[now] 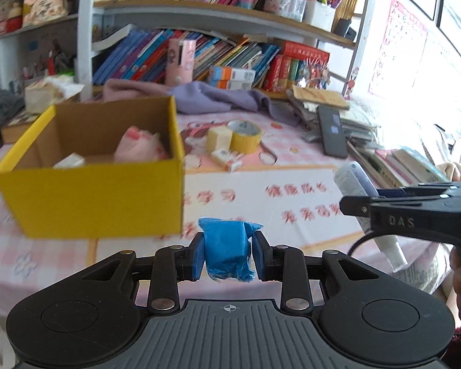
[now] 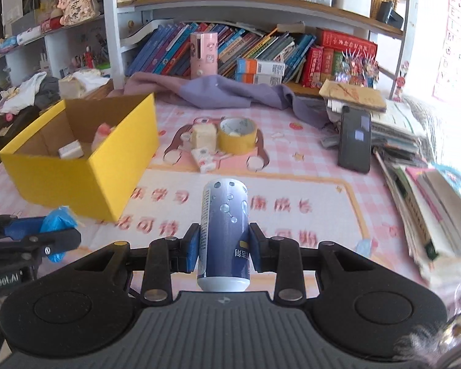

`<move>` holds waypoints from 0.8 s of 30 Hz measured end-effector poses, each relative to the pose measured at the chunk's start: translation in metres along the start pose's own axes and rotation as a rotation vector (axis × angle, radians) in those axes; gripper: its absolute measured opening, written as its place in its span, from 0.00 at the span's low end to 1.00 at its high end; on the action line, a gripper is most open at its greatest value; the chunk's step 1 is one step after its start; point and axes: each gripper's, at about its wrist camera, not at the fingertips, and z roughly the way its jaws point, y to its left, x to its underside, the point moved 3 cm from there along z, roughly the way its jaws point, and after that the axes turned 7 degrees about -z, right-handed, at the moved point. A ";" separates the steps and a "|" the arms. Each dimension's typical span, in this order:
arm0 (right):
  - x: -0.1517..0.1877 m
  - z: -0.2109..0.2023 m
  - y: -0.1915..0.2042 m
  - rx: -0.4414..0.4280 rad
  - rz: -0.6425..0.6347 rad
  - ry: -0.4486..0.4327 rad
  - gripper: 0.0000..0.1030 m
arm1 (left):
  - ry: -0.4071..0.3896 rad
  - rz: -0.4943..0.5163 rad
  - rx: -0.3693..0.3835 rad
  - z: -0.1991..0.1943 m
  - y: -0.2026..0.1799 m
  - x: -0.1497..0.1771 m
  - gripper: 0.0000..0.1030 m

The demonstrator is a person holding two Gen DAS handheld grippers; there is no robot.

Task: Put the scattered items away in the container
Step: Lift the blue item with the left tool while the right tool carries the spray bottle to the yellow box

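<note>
Clamped in the left gripper (image 1: 229, 253), a crumpled blue packet (image 1: 227, 250) hangs above the pink-checked table (image 1: 292, 184), just right of the yellow box (image 1: 89, 196). Farther right, the right gripper (image 2: 222, 249) pinches a blue-and-white bottle (image 2: 224, 233). Tape roll (image 2: 237, 135) lies beyond.

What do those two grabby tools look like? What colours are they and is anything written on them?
Both are black plastic. The left gripper and right gripper each have blue pads on their fingers, jointed black links with silver rivets, two round discs and a ribbed grey plate. From the side, the right gripper reads "DAS", and a thin black cable loops beneath it. White lettering marks the left one.
</note>
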 end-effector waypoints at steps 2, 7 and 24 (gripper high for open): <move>0.009 -0.005 0.010 -0.013 0.013 0.020 0.30 | 0.017 0.006 -0.005 -0.008 0.004 0.008 0.29; 0.024 -0.020 0.041 -0.050 0.006 0.038 0.30 | 0.022 0.027 -0.014 -0.031 0.012 0.022 0.29; 0.034 -0.044 0.117 -0.135 -0.122 0.042 0.30 | -0.003 -0.047 -0.084 -0.078 0.063 0.045 0.29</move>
